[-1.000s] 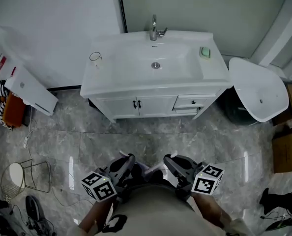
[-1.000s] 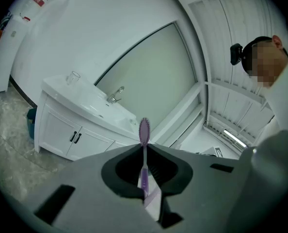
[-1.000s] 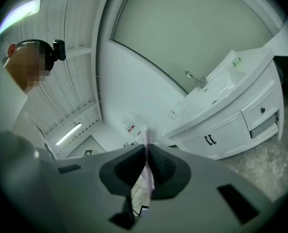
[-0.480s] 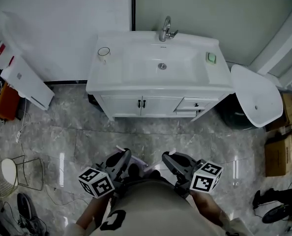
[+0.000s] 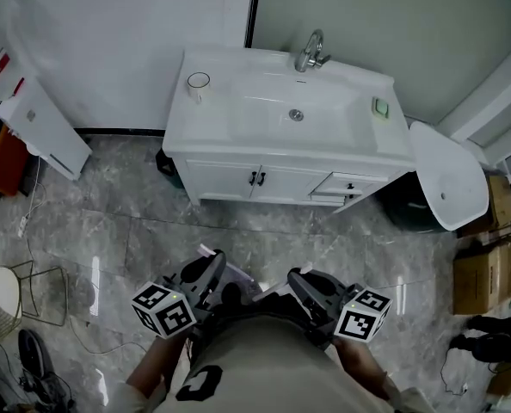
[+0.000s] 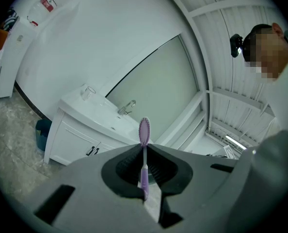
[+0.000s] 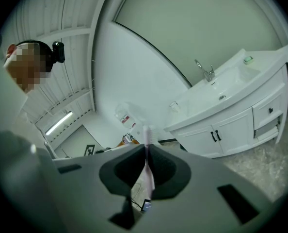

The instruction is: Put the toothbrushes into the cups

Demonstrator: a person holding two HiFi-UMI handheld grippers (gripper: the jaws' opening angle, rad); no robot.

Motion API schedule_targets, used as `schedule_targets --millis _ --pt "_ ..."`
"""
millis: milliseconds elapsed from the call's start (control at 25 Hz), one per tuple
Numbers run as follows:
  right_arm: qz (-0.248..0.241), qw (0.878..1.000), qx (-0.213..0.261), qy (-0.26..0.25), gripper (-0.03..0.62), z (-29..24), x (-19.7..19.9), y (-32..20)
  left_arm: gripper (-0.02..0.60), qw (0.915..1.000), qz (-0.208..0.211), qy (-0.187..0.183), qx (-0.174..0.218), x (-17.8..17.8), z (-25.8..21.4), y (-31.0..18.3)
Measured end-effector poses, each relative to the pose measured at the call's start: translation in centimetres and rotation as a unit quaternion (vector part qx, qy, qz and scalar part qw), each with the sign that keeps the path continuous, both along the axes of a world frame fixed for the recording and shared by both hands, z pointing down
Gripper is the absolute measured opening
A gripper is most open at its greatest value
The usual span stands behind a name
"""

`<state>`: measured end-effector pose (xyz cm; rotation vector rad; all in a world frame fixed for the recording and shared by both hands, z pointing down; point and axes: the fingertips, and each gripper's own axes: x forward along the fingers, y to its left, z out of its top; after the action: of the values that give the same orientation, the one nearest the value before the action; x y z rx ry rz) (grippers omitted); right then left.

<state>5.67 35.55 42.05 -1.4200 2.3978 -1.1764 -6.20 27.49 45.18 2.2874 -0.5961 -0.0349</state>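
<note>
Two toothbrushes are riding in a person's hand-held grippers, nearest the camera, over a grey marbled floor (image 5: 109, 222). The left gripper (image 5: 209, 263) is clamping its jaws on a purple toothbrush (image 6: 144, 130), the handle running upright between the pads and the bristle head poking out past the tips. The right gripper (image 5: 297, 277) is pinching a pale toothbrush (image 7: 146, 132) the same way, its head standing just clear of the closed jaws. Both grippers are sitting side by side close to the person's body, pointing towards the far wall.

At the near left, a wire stand (image 5: 19, 295) is resting on the floor. At the right edge, cardboard boxes (image 5: 483, 269) are lying beside a white oval lid (image 5: 445, 175) that is leaning next to the cabinet.

Farther off, well apart from both grippers, a white vanity cabinet (image 5: 264, 179) is standing against the wall, one right-hand drawer (image 5: 346, 188) hanging partly open. On its far left corner a single clear cup (image 5: 199, 82) is standing upright. A chrome tap (image 5: 310, 52) is rising at the far edge behind the basin (image 5: 273, 114), and a green soap dish (image 5: 381, 107) is sitting on the right end. A white panel (image 5: 45, 127) is leaning at the far left.
</note>
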Motion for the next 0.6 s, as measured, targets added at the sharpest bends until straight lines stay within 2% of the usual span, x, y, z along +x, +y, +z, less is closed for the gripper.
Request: schedule_targets --millis 160,400,600 --pt "0.0 1.0 -0.005 -0.004 0.029 0.2 -0.4 -0.4 0.034 1.0 -0.001 0.004 -0.007 -0.4 0.1 -0.1" --pt "0.004 1.0 -0.007 -0.027 0.029 0.4 1.2 -1.5 0.034 1.0 0.005 -0.003 -0.006 1.0 -0.1 -0.4" --pt "0.001 0.999 0.003 -0.037 0.029 0.0 3.0 -2.3 0.034 0.9996 0.013 -0.023 0.014 3.1 -0.9 -1.1"
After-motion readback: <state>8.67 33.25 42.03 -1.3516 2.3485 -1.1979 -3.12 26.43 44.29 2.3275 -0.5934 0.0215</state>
